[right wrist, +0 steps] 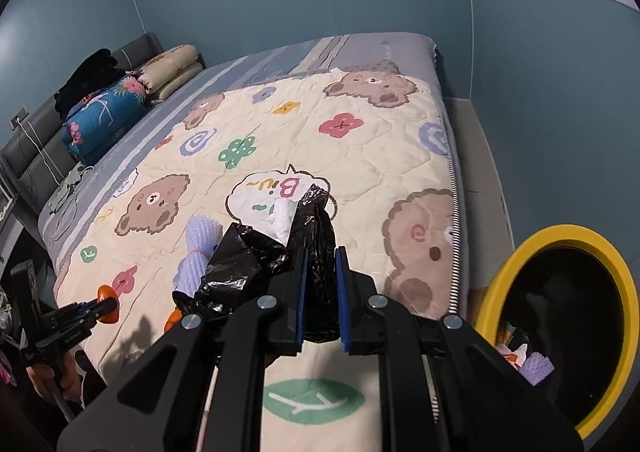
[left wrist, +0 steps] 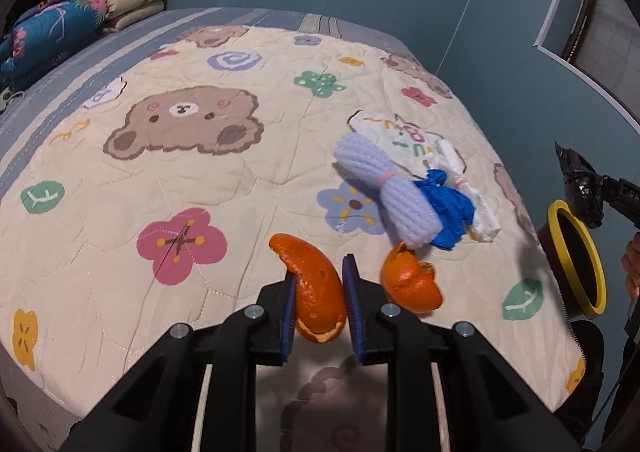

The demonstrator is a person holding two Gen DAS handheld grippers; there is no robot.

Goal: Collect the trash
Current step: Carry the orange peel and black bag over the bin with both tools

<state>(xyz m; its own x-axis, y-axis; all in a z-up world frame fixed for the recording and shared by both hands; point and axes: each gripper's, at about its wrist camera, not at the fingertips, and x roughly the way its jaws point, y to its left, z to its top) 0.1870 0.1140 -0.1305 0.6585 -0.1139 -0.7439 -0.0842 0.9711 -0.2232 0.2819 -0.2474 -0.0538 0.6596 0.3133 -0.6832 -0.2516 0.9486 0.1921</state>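
Looking along my left gripper [left wrist: 319,284], I see its blue-padded jaws clamped on a curved strip of orange peel [left wrist: 314,288], which is lifted clear of the cream quilted bedspread with bear and flower prints [left wrist: 192,172]. Just to its right, a second, curled piece of orange peel [left wrist: 412,284] lies on the quilt. Beyond that sits a small heap: a pale lilac foam-net sleeve tied with a pink band [left wrist: 384,192], a crumpled blue glove-like wad [left wrist: 444,208] touching it, and white paper scraps [left wrist: 480,212] beside them.

My right gripper [right wrist: 321,272] has its jaws pressed together on a crinkled black plastic bag [right wrist: 256,264], which hangs in folds to the left of the fingers, above the bed. At the right edge of the bed stands a dark bin with a yellow rim [right wrist: 492,292]; some paper and a lilac scrap already lie inside it.
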